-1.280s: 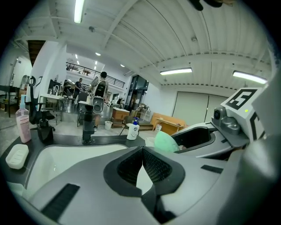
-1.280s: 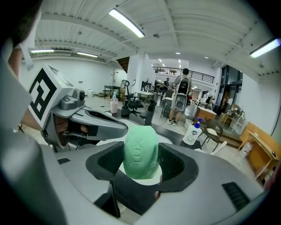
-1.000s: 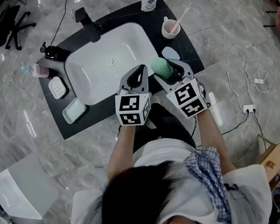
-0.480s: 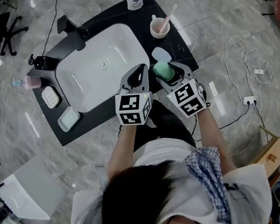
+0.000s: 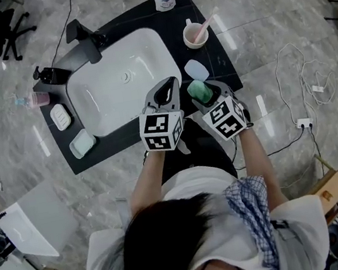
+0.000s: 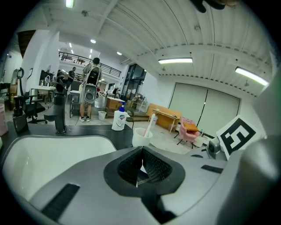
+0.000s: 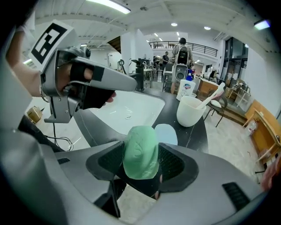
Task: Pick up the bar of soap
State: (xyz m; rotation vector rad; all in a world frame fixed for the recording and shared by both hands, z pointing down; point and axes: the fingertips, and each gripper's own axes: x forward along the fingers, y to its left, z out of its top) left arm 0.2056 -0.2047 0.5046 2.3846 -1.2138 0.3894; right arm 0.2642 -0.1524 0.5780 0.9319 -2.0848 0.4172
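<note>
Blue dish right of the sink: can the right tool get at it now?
Probably yes. The right tool, shut on the green soap, points at the blue dish with nothing between; the cup stands farther back.

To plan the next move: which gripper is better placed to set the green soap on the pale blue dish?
Right. The right gripper clamps the green soap, and the pale blue dish lies just beyond its jaws on the counter. The left gripper is shut and empty.
</note>
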